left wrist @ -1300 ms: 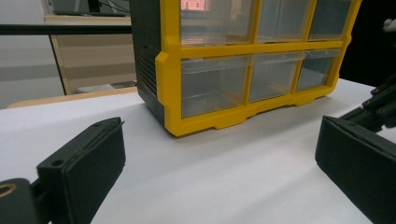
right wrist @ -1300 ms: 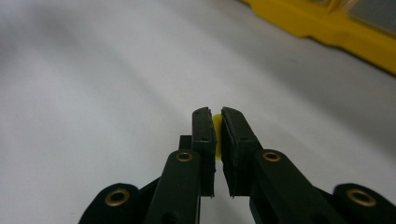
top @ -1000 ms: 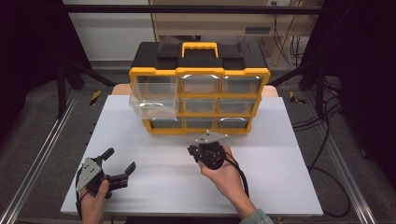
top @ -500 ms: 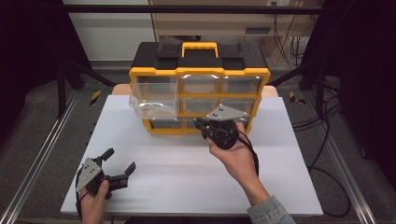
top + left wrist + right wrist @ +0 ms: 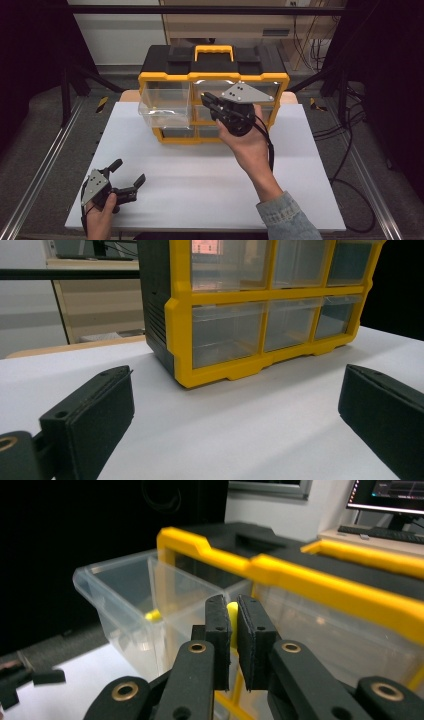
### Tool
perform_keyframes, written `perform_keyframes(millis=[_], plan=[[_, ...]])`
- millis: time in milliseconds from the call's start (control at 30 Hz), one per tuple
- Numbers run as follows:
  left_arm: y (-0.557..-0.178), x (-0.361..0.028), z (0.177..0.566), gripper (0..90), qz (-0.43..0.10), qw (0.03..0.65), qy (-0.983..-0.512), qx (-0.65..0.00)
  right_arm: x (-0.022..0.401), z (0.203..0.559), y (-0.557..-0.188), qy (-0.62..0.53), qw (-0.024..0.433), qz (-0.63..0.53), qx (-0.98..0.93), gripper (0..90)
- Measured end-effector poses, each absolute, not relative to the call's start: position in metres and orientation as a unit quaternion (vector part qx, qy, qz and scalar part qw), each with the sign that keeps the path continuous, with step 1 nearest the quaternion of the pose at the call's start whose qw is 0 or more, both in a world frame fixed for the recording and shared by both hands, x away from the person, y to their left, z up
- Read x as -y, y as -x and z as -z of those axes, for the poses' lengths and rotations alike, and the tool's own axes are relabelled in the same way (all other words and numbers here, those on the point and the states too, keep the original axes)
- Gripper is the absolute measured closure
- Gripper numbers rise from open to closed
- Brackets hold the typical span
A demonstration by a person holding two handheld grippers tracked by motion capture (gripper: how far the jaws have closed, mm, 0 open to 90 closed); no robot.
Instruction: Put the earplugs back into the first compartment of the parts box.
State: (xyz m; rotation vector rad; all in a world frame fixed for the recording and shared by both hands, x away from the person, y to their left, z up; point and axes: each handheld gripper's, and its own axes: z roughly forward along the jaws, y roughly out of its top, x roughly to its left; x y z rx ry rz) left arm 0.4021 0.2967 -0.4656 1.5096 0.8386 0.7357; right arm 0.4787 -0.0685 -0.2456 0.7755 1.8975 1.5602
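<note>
- Hands first, from the left: my left gripper (image 5: 127, 186) rests low on the white table (image 5: 200, 190) near its front-left corner, forearm coming in from the bottom edge, jaws spread wide with nothing between them.
- In the left gripper view those two black jaws frame bare tabletop, and the organizer (image 5: 260, 315) stands well apart ahead of them.
- Open room is widest here: smooth white surface runs from this gripper to the cabinet's base and across to the right edge.
- The pulled-out drawer (image 5: 165, 107) at the organizer's upper left juts forward over the table; it is clear, thin-walled plastic, and a small yellow bit (image 5: 153, 614) lies on its floor.
- The organizer itself is a boxy yellow frame with a black top, a yellow carry handle (image 5: 214, 51) and rows of transparent drawers.
- My right gripper (image 5: 207, 101) is held up in front of the cabinet's upper rows, just right of the open drawer, wrist bent, jaws pointing left, grey three-cornered plate on top, cable trailing down the forearm.
- In the right gripper view its jaws stand narrow, pinching a small yellow piece (image 5: 233, 622) between the flat black pads, near the open drawer's rim but not over it.
- A denim sleeve (image 5: 287, 217) covers that forearm at the table's front edge.
</note>
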Motion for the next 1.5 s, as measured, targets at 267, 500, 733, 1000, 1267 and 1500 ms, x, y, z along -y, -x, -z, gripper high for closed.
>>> perform_keyframes(millis=[267,500,733,1000,1267,1500], plan=[[-0.403,-0.296,0.466,1.0,-0.316,0.589,-0.651,-0.359,0.054,0.228,-0.481,-0.282,0.281,-0.608,-0.687,84.2],[-0.403,-0.296,0.466,1.0,-0.314,0.591,-0.650,-0.359,0.037,0.220,-0.485,-0.270,0.271,-0.610,-0.694,83.9],[-0.403,-0.296,0.466,1.0,-0.313,0.591,-0.651,-0.359,0.017,0.223,-0.488,-0.254,0.264,-0.597,-0.714,83.0],[-0.403,-0.296,0.465,1.0,-0.312,0.593,-0.650,-0.360,0.010,0.227,-0.496,-0.256,0.254,-0.589,-0.724,70.8],[-0.404,-0.297,0.466,1.0,-0.311,0.591,-0.651,-0.362,0.010,0.227,-0.494,-0.248,0.262,-0.594,-0.719,42.7],[-0.402,-0.297,0.466,0.9,-0.312,0.592,-0.649,-0.363,0.018,0.231,-0.496,-0.276,0.275,-0.594,-0.704,12.6]])
